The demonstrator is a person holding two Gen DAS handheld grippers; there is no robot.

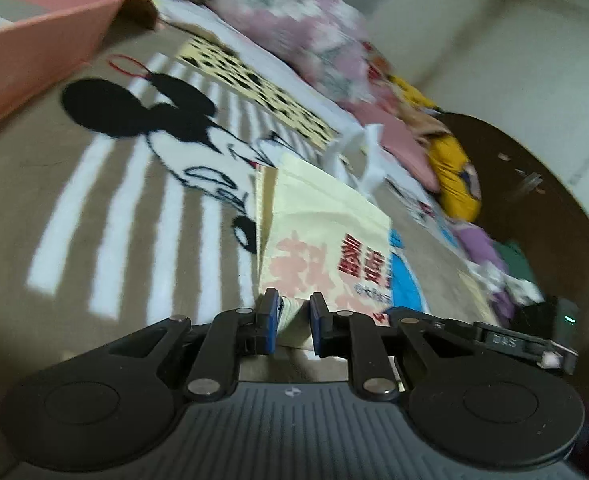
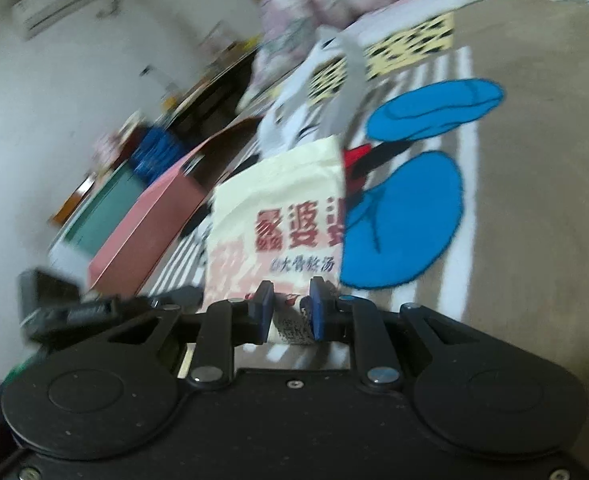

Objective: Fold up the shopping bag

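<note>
A: Where's the bag?

B: Cream fabric shopping bag w/ red and pink printed characters (image 1: 322, 224) lies on the tan cartoon-print blanket w/ white stripes (image 1: 106, 200), on the bed. Near edge is lifted, pinched at both ends.

A: Left side?

B: Left hand-held gripper (image 1: 292, 322) is clenched on the bag's near edge; cloth is bunched between the blue pads. In the left wrist view the bag runs from the jaws toward 12–1 o'clock, its white handles (image 1: 358, 156) at the far end.

A: Right?

B: Right hand-held gripper (image 2: 290, 308) is also grasping the bag, a printed fold squeezed between its pads. Bag spreads toward 12 o'clock, handles (image 2: 334, 80) sticking up beyond it.

A: Anything else nearby?

B: Pink cardboard box (image 1: 42, 24) at 10 o'clock in the left view, well apart from the bag; same box (image 2: 146, 224) at 9–10 o'clock in the right view, just beside the bag. Floral pink-grey quilt (image 1: 294, 12) bunched at 12. Both views blurred, so finer detail is unreadable.
</note>
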